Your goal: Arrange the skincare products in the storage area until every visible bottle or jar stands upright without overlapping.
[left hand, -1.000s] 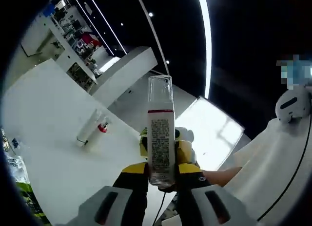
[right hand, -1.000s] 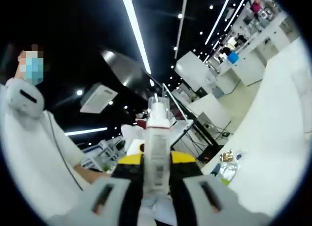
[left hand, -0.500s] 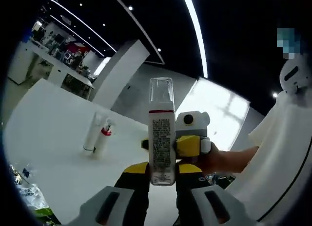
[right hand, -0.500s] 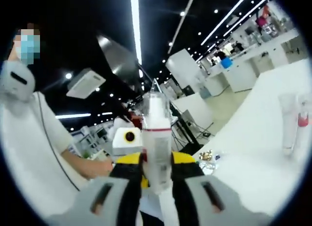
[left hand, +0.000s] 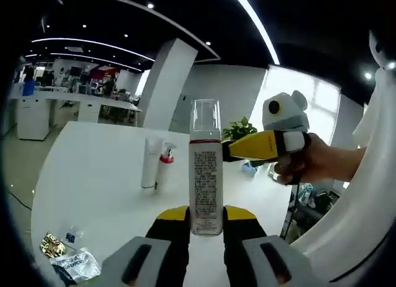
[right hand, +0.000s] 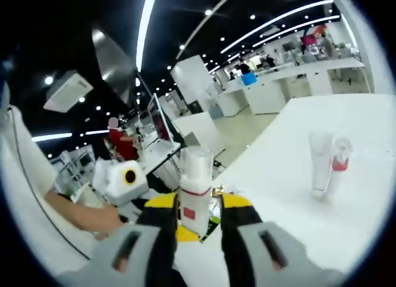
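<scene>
Left claw (left hand: 205,228) is clamped on an upright pump bottle (left hand: 205,175) above the white bench (left hand: 93,188); right claw (right hand: 195,222) grips it too, while a tube (left hand: 150,163) and small red-collared bottle (left hand: 165,169) stand behind

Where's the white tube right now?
In the left gripper view the white tube stands upright on the white table, left of the held bottle, right beside a red-collared pump bottle. In the right gripper view the tube is at right.
</scene>
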